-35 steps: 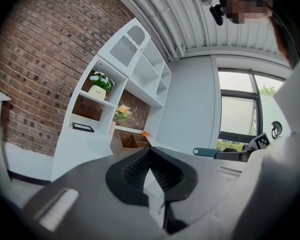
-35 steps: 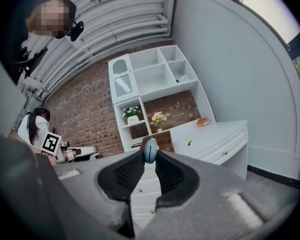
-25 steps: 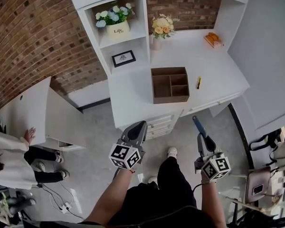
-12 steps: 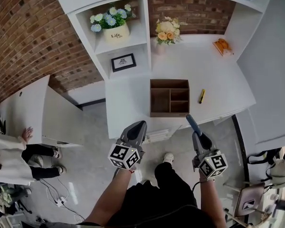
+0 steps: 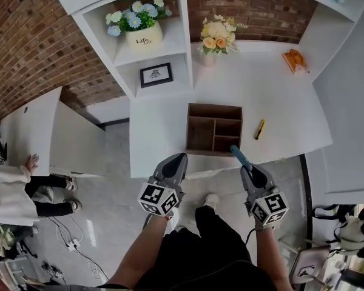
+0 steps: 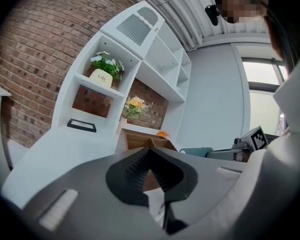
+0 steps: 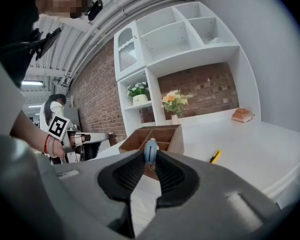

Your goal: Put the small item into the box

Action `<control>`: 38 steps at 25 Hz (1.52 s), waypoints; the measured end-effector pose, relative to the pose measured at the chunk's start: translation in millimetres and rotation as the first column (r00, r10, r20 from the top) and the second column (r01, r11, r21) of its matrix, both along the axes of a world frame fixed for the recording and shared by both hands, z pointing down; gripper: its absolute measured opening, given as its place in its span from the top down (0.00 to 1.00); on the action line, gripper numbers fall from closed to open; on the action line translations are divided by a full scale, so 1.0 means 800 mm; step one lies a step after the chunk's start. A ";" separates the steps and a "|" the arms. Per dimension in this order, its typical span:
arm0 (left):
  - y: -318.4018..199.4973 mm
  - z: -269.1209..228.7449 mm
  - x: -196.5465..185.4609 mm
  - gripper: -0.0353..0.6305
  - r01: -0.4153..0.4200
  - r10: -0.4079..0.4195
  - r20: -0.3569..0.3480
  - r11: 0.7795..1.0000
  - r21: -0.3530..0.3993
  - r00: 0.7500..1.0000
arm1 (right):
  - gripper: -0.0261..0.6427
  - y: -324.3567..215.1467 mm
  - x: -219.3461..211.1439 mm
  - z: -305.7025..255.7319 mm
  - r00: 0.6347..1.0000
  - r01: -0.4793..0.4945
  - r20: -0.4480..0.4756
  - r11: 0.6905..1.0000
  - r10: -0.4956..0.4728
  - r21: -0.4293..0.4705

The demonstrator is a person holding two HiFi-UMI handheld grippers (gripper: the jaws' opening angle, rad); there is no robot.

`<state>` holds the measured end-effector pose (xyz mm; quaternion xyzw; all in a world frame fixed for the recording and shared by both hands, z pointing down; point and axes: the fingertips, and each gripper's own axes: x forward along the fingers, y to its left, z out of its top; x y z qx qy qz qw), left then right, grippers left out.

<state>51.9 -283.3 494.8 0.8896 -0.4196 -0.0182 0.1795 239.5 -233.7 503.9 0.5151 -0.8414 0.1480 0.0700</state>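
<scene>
At the far left of the head view a person (image 5: 9, 190) in a white top crouches on the floor beside a low white cabinet (image 5: 48, 135). Further right, a shelf unit against the brick wall holds a flower pot (image 5: 142, 36) in its upper cubby and a framed picture (image 5: 156, 74) in the one below. The left gripper (image 5: 181, 157) hovers in front of the white bench (image 5: 279, 102), just short of its near edge. Its fingers are pressed together with nothing between them, as the left gripper view (image 6: 151, 151) shows. On the bench just beyond it sits the brown wooden box (image 5: 213, 128), open at the top and split into compartments; a vase of flowers (image 5: 215, 38) stands behind it by the wall. The right gripper (image 5: 247, 167) is held at the bench's near edge, its fingers clamped on the small blue item (image 5: 238, 156). The item juts forward, its tip at the box's near right corner, not inside any compartment. To the right of the box a yellow pen-like thing (image 5: 259, 129) lies on the bench, apart from both. An orange object (image 5: 294, 59) rests at the far right corner.
</scene>
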 end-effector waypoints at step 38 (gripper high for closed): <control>-0.080 -0.004 0.006 0.95 -0.025 0.025 0.006 0.999 -0.024 1.000 | 0.86 -0.076 -0.029 0.050 0.975 0.025 -0.205 0.960 -0.085 -0.280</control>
